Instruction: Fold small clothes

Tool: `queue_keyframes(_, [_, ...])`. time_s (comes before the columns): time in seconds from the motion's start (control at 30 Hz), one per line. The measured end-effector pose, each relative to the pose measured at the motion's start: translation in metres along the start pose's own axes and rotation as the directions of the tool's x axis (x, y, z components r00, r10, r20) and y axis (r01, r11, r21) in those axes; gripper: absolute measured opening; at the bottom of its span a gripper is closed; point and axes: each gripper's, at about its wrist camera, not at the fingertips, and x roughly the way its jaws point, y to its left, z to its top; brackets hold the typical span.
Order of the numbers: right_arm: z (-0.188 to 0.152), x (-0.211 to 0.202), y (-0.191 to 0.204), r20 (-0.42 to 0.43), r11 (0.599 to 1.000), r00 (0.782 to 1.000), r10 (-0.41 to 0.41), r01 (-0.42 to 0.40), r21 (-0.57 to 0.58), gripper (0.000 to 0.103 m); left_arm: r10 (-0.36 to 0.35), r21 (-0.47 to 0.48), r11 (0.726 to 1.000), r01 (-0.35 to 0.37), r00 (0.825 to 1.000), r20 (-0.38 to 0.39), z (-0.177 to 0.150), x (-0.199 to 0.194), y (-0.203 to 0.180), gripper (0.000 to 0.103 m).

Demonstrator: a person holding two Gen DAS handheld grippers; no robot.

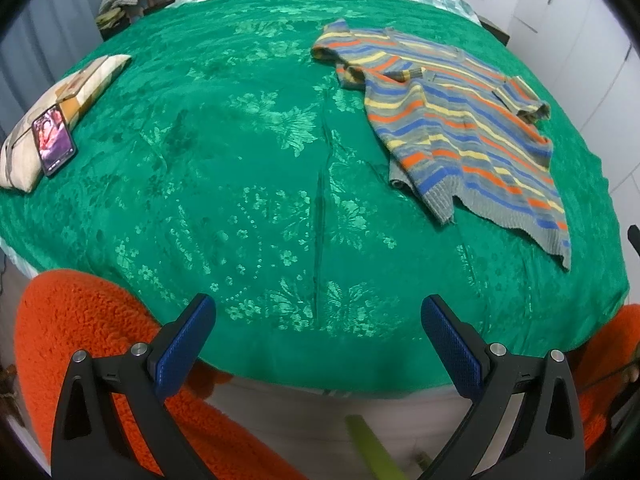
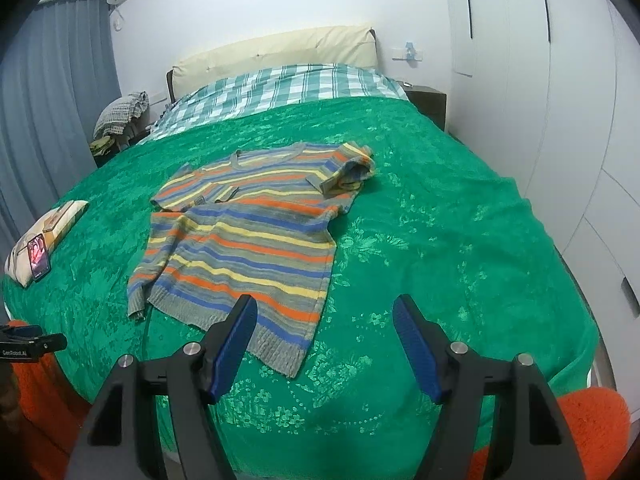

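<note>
Right wrist | phone [image 2: 39, 258] on pillow [image 2: 60, 220], seemingly propped | sweater [image 2: 248, 236] unobstructed

The only readable text is white lettering that looks like "GenRobot.AI" on the black left gripper [image 2: 24, 346], seen at the left edge of the right wrist view. The phone [image 1: 53, 142] on the pillow [image 1: 24, 160] has a lit screen with a picture, but no words on it can be made out
</note>
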Motion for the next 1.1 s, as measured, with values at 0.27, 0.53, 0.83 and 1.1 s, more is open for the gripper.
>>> queue_keyframes(0.27, [0.0004, -0.0008, 0.0003, 0.005, 1.000, 1.000, -0.001, 0.001, 0.002, 0.070, -0.002, 0.005, 1.000, 0.002, 1.000, 0.001, -0.0015, -0.0002, -0.0007, 0.102])
queue_keyframes(0.53, [-0.0005, 0.0007, 0.0010, -0.005, 1.000, 1.000, 0.005, -0.005, 0.006, 0.070, -0.005, 0.004, 1.000, 0.005, 1.000, 0.003, -0.0018, 0.0000, -0.0012, 0.102])
queue_keyframes(0.83, [-0.0005, 0.0000, -0.0003, 0.001, 1.000, 1.000, 0.005, -0.005, 0.009, 0.070, -0.009, 0.009, 1.000, 0.009, 1.000, 0.003, -0.0016, -0.0013, -0.0026, 0.102])
queue_keyframes(1.1, [-0.0012, 0.0004, -0.0009, -0.004, 1.000, 1.000, 0.006, -0.006, 0.007, 0.070, -0.010, 0.010, 1.000, 0.010, 1.000, 0.002, -0.0021, -0.0015, -0.0030, 0.102])
